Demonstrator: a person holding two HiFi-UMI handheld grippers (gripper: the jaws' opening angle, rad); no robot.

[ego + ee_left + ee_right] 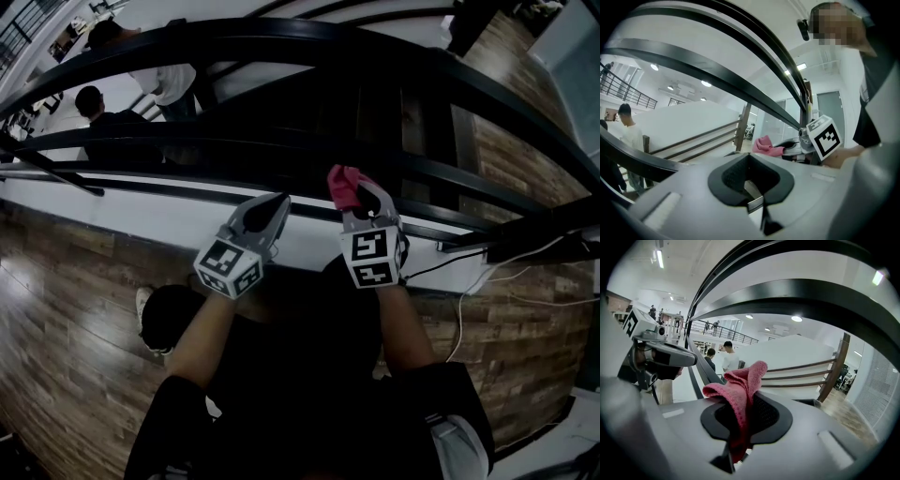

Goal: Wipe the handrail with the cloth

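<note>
A pink cloth [343,185] sticks up from my right gripper [364,197], which is shut on it. In the right gripper view the cloth [740,387] bunches over the closed jaws. The black handrail [281,42] curves across just above and beyond both grippers, and in the right gripper view the handrail [801,291] arches overhead. My left gripper [272,212] is beside the right one, below the rail, shut and holding nothing. The left gripper view shows its own closed jaws [751,180], with the cloth [765,145] and the right gripper [799,146] to the right.
Lower black rails [187,141] run under the top one. Two people [103,112] stand beyond the railing at upper left. A white ledge [141,211] borders the wood floor [66,300]. White and black cables [487,272] lie at right. A wooden post [836,366] stands at right.
</note>
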